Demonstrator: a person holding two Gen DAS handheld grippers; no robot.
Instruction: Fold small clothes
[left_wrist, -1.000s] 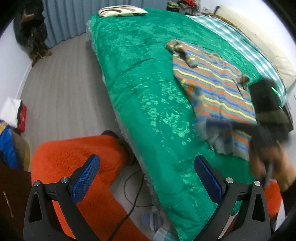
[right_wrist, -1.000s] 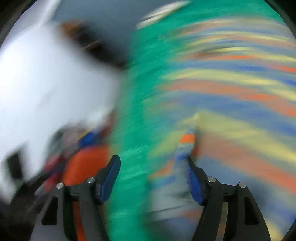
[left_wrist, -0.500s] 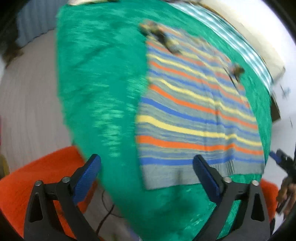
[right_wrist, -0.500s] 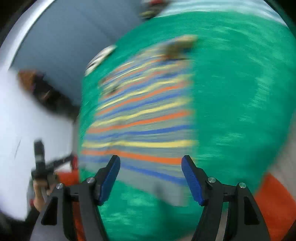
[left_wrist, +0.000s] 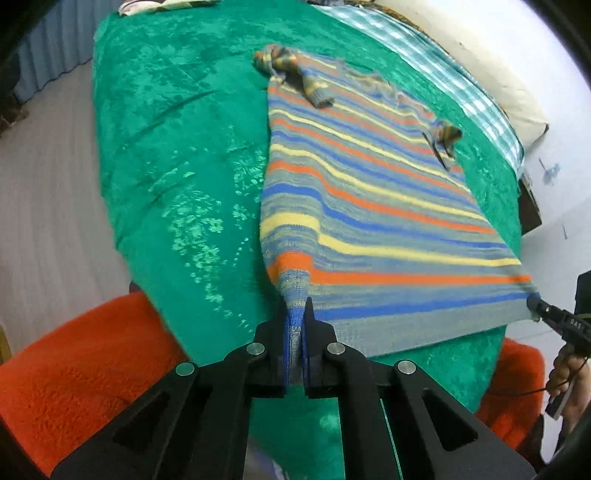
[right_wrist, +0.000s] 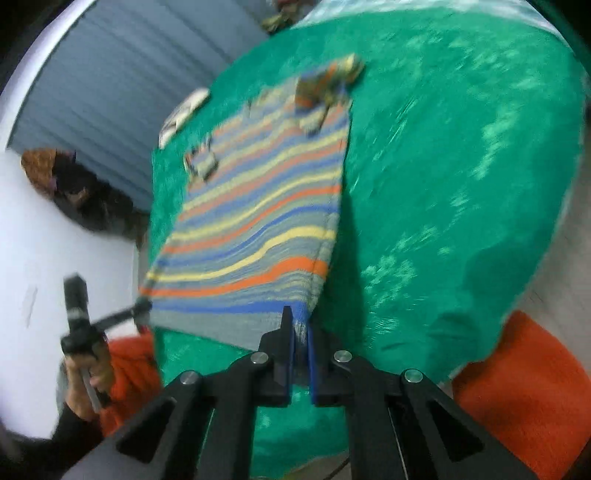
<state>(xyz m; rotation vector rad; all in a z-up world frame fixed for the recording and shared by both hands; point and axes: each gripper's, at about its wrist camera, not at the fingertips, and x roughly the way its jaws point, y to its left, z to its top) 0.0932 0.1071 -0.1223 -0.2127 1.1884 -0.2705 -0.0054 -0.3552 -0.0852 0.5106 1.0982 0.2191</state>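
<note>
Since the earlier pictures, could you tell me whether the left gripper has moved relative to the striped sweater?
Yes. The left gripper came down to the striped sweater on the green blanket; its jaws have just closed on the near hem corner.

Striped knit sweater (left_wrist: 369, 206), bands of grey, blue, orange, yellow. Spread flat, hem nearest, neckline far. 2 sleeves folded in over the upper body, cuffs bunched. 2 hem corners lifted and drawn taut; the rest lies smooth, few wrinkles.
</note>
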